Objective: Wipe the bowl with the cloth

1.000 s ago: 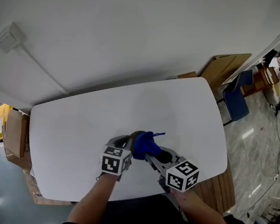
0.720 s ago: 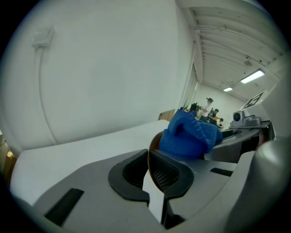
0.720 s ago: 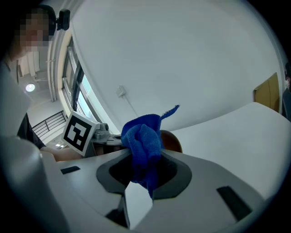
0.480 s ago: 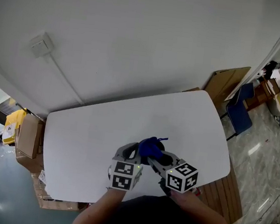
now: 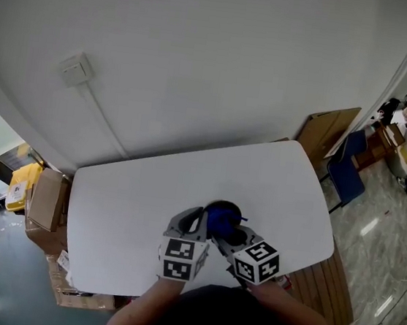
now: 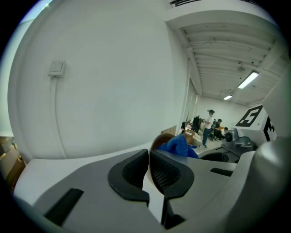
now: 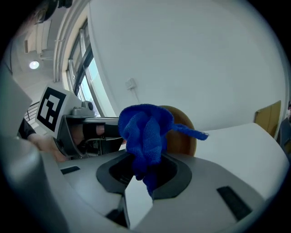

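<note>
**A:** Two grips are on. The left gripper (image 6: 149,157) is pinched nearly closed on the thin rim of the bowl (image 6: 160,141). The right gripper (image 7: 142,169) is clamped on the blue cloth (image 7: 144,129), which is bunched against the bowl, over the near part of the bench (image 5: 133,194).

**B:** How will they handle?

**A:** The bowl looks wooden, so likely stiff, light and smooth. A rim pinch may swivel under pressure. The cloth is soft and limp, so keep hold of the bunch and wipe gently.
</note>
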`<state>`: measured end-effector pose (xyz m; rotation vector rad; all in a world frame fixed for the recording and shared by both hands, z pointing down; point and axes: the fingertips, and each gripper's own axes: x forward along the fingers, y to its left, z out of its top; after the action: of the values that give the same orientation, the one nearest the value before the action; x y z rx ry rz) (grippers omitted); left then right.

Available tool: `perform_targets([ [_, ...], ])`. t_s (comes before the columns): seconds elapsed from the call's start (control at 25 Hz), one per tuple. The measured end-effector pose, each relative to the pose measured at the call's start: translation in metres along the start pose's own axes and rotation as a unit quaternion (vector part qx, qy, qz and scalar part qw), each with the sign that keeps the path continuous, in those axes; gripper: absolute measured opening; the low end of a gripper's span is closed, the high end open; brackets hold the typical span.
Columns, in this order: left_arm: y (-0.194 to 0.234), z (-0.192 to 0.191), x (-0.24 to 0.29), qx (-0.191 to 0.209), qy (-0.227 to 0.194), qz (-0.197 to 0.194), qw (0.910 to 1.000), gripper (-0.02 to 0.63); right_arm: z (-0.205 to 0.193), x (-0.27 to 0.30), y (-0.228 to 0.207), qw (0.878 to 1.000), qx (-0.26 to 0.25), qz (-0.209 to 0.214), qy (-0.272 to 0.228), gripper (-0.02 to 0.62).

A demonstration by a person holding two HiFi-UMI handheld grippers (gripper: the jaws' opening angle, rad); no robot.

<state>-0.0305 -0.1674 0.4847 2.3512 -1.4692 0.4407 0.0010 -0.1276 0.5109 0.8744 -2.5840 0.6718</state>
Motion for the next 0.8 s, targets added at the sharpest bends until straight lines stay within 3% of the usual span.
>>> perform_targets([
  [0.24, 0.008, 0.000, -0.010, -0.012, -0.010, 0.005, 0.9999, 0.028, 0.000, -0.017, -0.015, 0.999, -0.028, -0.043, -0.004, 0.078],
  [0.52, -0.002, -0.011, -0.017, -0.001, -0.001, -0.015, 0.9999, 0.028, 0.014, -0.036, -0.033, 0.993, -0.064, -0.101, -0.019, 0.077],
  [0.8, -0.016, 0.009, -0.025, 0.021, -0.039, -0.039, 0.9983, 0.029, 0.045, -0.035, -0.022, 0.991, -0.065, -0.101, -0.060, 0.078],
])
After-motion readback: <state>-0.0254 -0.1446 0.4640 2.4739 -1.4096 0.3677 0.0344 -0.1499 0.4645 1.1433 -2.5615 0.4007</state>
